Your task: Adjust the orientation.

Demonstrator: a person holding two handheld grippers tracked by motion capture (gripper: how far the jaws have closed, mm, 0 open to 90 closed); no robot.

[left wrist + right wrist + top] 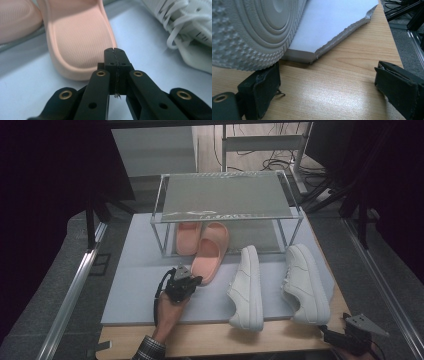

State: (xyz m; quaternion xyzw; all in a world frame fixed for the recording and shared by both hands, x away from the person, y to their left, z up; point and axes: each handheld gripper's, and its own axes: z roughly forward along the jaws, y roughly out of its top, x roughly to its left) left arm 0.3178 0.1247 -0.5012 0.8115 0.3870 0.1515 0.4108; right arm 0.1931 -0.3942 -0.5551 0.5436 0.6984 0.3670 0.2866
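Pink slipper (210, 254) lies on the pale mat (135, 285), toe under the clear rack (225, 195). Left gripper (192, 281) clenched, jaws empty, tips at the slipper's heel rim. Right gripper (327, 85) released, resting on the wooden table (352, 75) beside the white sneaker (249, 32)

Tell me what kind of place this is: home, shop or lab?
Most likely a lab or data-collection workspace, not a home. A wooden table with a foam mat stands inside metal framing, loose cables lie on the floor behind, and a clear shoe rack with slippers and sneakers looks staged.
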